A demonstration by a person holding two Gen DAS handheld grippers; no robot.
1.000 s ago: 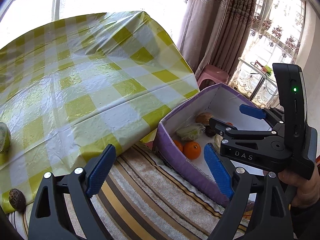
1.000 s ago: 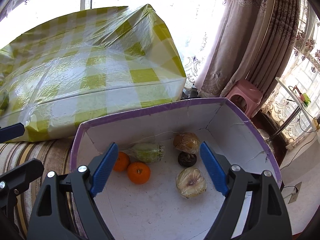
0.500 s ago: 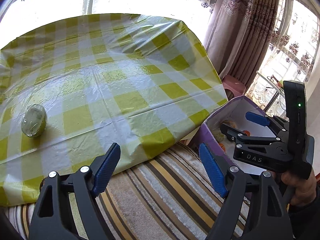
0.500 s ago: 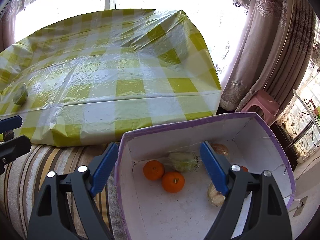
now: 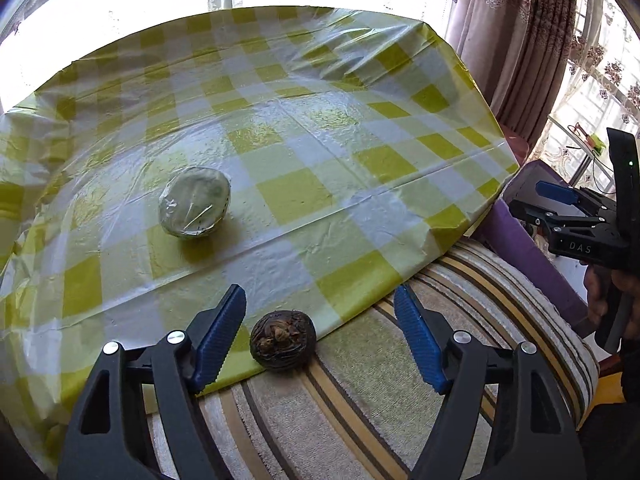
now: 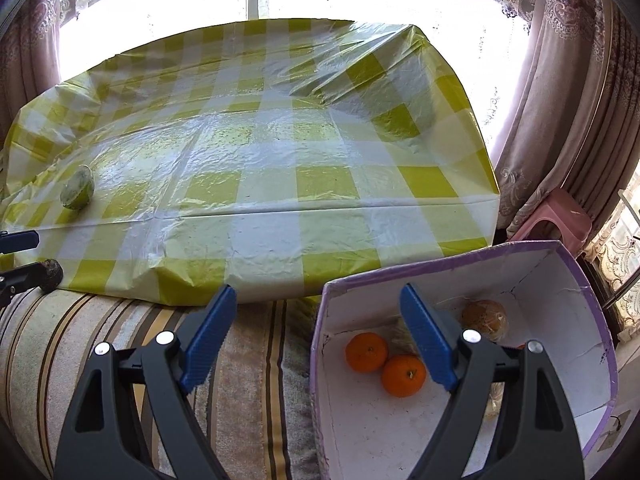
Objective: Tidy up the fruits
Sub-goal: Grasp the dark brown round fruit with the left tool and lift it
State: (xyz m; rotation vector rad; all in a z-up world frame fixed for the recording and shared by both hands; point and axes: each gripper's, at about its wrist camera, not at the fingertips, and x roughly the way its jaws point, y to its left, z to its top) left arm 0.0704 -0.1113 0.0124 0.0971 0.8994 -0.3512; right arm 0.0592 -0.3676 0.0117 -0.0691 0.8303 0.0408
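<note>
a: bright window light falls on the checked yellow cloth (image 5: pixel 304 184). where is the fruit now?

b: the dark round fruit (image 5: pixel 283 339) lies at the near edge of the cloth, where the striped towel (image 5: pixel 360 400) begins. the left gripper (image 5: pixel 320 340) has it between its blue pads (image 5: pixel 218 336); the jaws are closing but do not touch it yet.

a: and the other fruit?

b: a green fruit in plastic wrap (image 5: pixel 195 202) sits further back on the cloth, well apart from the dark one.

a: the right gripper (image 6: pixel 320 340)?

b: its tongs stand wide and hold nothing. it hangs over the towel and the near wall of the purple box (image 6: pixel 520 252).

a: how far is the work?

b: i think most is done. in the box are two oranges (image 6: pixel 366 352) and a wrapped brown fruit (image 6: pixel 484 319), maybe more behind the jaw. two fruits on the cloth are left.
</note>
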